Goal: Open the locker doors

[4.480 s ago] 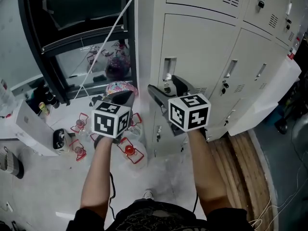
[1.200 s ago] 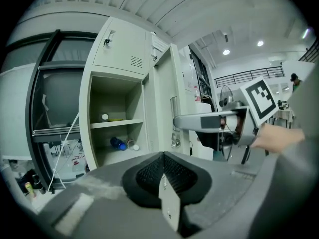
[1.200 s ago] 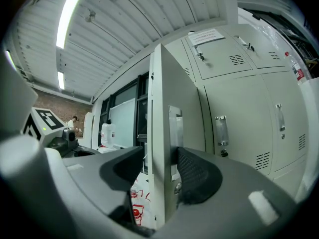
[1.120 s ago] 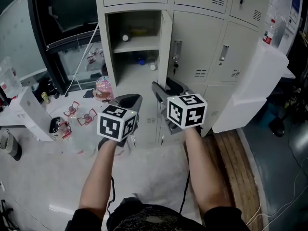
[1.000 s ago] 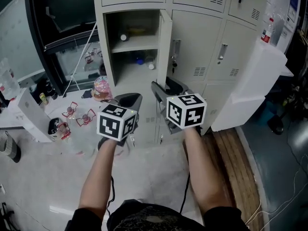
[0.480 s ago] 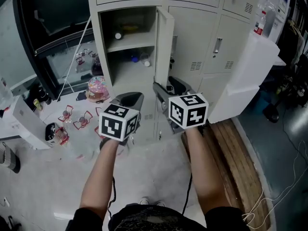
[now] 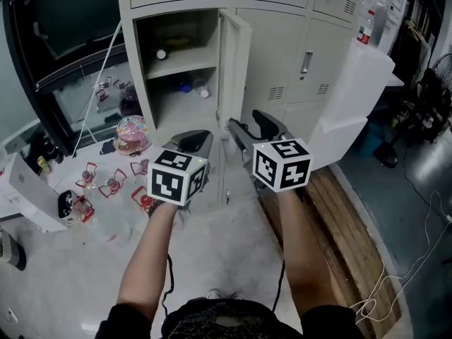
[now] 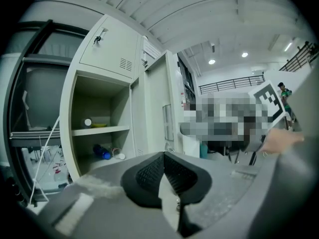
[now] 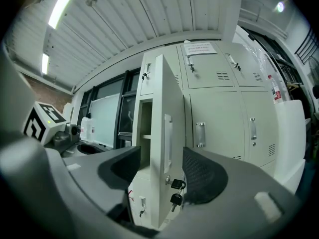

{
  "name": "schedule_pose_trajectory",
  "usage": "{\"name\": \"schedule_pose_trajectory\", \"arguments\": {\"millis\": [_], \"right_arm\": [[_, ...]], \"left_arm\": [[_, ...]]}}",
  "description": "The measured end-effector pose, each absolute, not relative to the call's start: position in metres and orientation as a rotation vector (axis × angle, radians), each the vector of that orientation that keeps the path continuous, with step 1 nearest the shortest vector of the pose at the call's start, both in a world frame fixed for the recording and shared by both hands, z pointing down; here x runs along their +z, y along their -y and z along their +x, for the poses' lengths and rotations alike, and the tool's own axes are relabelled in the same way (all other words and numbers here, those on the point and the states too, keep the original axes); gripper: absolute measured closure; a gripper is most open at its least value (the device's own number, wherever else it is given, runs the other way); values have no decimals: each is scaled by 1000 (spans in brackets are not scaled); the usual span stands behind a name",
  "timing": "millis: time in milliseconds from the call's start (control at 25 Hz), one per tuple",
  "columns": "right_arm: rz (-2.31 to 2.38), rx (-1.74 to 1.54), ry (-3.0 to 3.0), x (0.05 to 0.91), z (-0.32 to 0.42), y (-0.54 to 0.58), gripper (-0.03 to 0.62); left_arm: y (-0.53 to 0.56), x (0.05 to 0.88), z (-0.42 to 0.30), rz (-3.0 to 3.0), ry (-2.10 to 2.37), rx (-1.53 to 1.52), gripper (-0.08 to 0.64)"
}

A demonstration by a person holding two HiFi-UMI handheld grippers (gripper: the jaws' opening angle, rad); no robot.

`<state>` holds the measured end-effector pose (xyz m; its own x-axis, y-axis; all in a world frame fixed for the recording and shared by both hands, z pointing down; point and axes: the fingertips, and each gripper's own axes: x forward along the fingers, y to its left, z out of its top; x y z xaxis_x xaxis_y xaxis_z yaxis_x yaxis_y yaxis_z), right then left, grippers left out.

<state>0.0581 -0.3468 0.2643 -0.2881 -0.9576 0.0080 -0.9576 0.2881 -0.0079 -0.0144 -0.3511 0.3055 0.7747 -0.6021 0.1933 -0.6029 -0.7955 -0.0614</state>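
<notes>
- Locker (image 7: 128, 62): left bay open; door (image 7: 235, 62) swung out, edge-on, keys (image 9: 175, 191) hanging in lock.
- Shelf (image 7: 189, 61): white-capped item (image 7: 162, 54), sth yellow (image 7: 176, 42).
- Below: blue bottle (image 7: 185, 87), clear one (image 7: 202, 91) beside it.
- L gripper (image 7: 192, 140): jaws together, empty.
- R gripper (image 7: 247, 121): jaws apart, just been opening, nothing btwn pads; door seen thru gap, not touched.

My left gripper (image 7: 192, 141) and right gripper (image 7: 248, 124) are showing grey shells and black ribbed pads, carrying white cubes (image 7: 178, 177) with black square markers, trailing black cables (image 7: 168, 274). I'm wearing a dark, pale-printed top (image 7: 212, 320).
</notes>
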Motion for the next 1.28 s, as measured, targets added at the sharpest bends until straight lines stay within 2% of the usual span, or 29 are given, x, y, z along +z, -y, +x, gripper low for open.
{"name": "schedule_pose_trajectory", "arguments": {"millis": [600, 960, 1280], "right_arm": [[1910, -17, 2536, 264, 91, 341, 339], [1738, 14, 2648, 268, 136, 382, 339], [1505, 5, 2740, 266, 146, 433, 339]], "left_arm": [[361, 309, -3, 2951, 1100, 321, 558], [380, 310, 0, 2793, 1428, 341, 558], [385, 302, -6, 2583, 1737, 352, 558]]}}
